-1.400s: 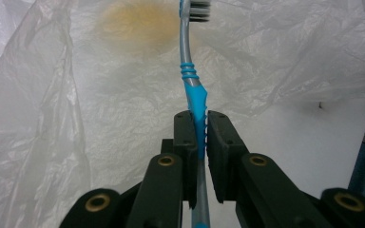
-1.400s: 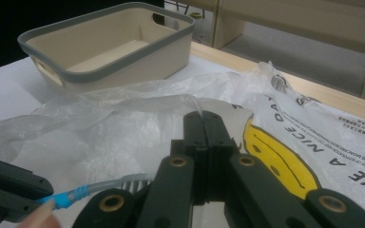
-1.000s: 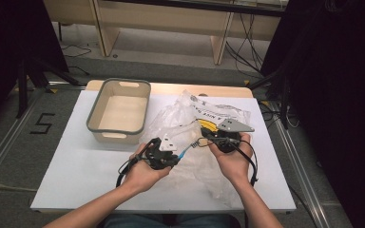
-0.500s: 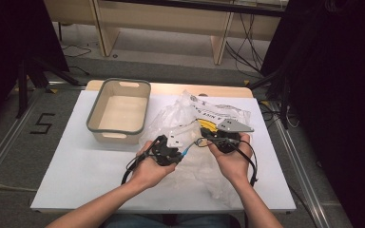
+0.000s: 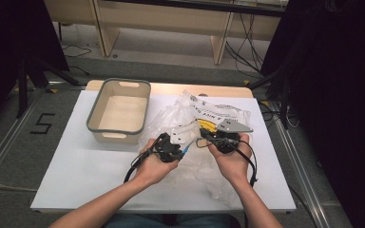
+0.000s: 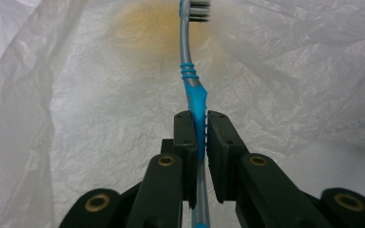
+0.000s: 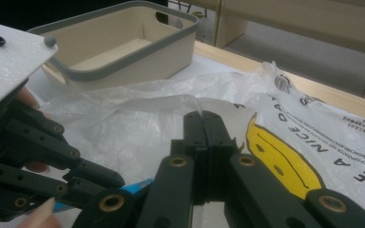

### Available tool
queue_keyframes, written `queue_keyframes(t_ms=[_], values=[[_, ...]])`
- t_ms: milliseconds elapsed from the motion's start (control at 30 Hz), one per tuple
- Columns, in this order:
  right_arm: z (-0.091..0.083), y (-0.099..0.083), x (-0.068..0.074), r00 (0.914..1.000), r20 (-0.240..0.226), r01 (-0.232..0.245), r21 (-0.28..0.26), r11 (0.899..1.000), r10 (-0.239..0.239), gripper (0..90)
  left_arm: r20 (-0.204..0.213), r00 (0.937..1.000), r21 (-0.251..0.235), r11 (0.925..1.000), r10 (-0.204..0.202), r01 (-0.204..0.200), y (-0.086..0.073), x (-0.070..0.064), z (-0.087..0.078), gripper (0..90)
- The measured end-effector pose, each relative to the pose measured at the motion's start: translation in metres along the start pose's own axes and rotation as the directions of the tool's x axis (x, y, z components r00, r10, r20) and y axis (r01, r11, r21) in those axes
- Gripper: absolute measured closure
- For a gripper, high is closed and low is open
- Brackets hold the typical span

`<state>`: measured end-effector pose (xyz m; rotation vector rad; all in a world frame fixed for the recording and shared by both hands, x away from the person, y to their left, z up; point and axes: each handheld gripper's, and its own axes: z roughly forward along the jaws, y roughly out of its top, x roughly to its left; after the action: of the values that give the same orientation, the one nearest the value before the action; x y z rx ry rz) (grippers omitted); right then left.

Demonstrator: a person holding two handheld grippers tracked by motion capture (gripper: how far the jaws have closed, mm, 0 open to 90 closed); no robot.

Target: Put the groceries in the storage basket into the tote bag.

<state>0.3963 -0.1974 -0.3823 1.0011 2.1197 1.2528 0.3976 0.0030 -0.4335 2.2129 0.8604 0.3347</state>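
The left gripper [image 6: 197, 128] is pinching a toothbrush [image 6: 190, 76] by its blue handle, the jaws pressed against it from both sides, with the bristle head pointing away toward 12 o'clock in the left gripper view. The head is lying close against the plastic bag [image 6: 76, 118], where a yellow patch is showing through the film. The right gripper [image 7: 203, 124] is clamping a fold of the bag [image 7: 138, 118], its jaws pressed together on the thin film near the bag's mouth. In the high view both hands are working just above the tabletop [image 5: 66, 166] at about 6 o'clock from the bag [image 5: 218, 114], with the left gripper [image 5: 171, 148] and the right gripper [image 5: 221, 138] nearly touching. The bin [image 5: 119, 110] is sitting at 10 o'clock from them, apart from the bag.

Judging from this, the brush is being fed into the bag while the other hand is holding it open. The risks are plain: the bristle head may be catching on the crumpled film instead of finding the opening, pushing the bag along the tabletop. The film is slippery, so the pinched fold could be slipping out of the right jaws and letting the mouth collapse. The narrow handle could also be twisting in the left jaws if the head meets resistance
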Motion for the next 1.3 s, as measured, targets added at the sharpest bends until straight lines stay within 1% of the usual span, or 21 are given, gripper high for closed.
queue_keyframes(t_ms=[533,700,900,1000,1033,1133,1167,1200,1300], values=[[0.001,-0.001,0.0,1.0,-0.001,0.001,0.006,1.0,-0.001,90.0,-0.051,0.9987,0.01,0.9999,-0.002,0.002,0.01,-0.002,0.018,82.2],[0.002,-0.002,0.0,1.0,-0.002,0.0,0.009,1.0,0.0,90.0,-0.066,0.9978,0.008,1.0,0.002,-0.002,0.014,-0.002,0.024,82.2],[0.002,-0.002,0.0,1.0,-0.003,0.0,0.008,1.0,0.0,90.0,-0.075,0.9971,0.003,1.0,-0.007,0.008,0.016,-0.002,0.028,82.1],[0.002,-0.002,0.0,1.0,-0.003,0.0,0.009,1.0,0.0,90.0,-0.086,0.9962,0.002,1.0,-0.006,0.006,0.018,-0.001,0.03,82.1],[0.002,-0.002,0.0,1.0,-0.002,0.001,0.01,1.0,-0.001,90.0,-0.087,0.9961,-0.002,0.9999,-0.014,0.014,0.019,-0.001,0.031,82.1],[0.002,-0.002,0.0,1.0,-0.002,0.001,0.01,1.0,-0.001,90.0,-0.095,0.9953,0.0,0.9999,-0.014,0.014,0.019,-0.001,0.035,82.1],[0.002,-0.002,0.0,1.0,-0.002,0.001,0.009,1.0,-0.001,90.0,-0.095,0.9953,0.0,0.9999,-0.014,0.014,0.019,-0.001,0.035,82.1],[0.002,-0.003,0.0,1.0,-0.002,0.002,0.009,1.0,-0.002,90.0,-0.109,0.994,-0.003,1.0,-0.007,0.007,0.019,-0.001,0.036,82.1],[0.002,-0.003,-0.001,1.0,-0.001,0.001,0.01,1.0,-0.001,90.0,-0.116,0.9932,-0.012,0.9999,-0.006,0.004,0.02,-0.001,0.038,82.1]])
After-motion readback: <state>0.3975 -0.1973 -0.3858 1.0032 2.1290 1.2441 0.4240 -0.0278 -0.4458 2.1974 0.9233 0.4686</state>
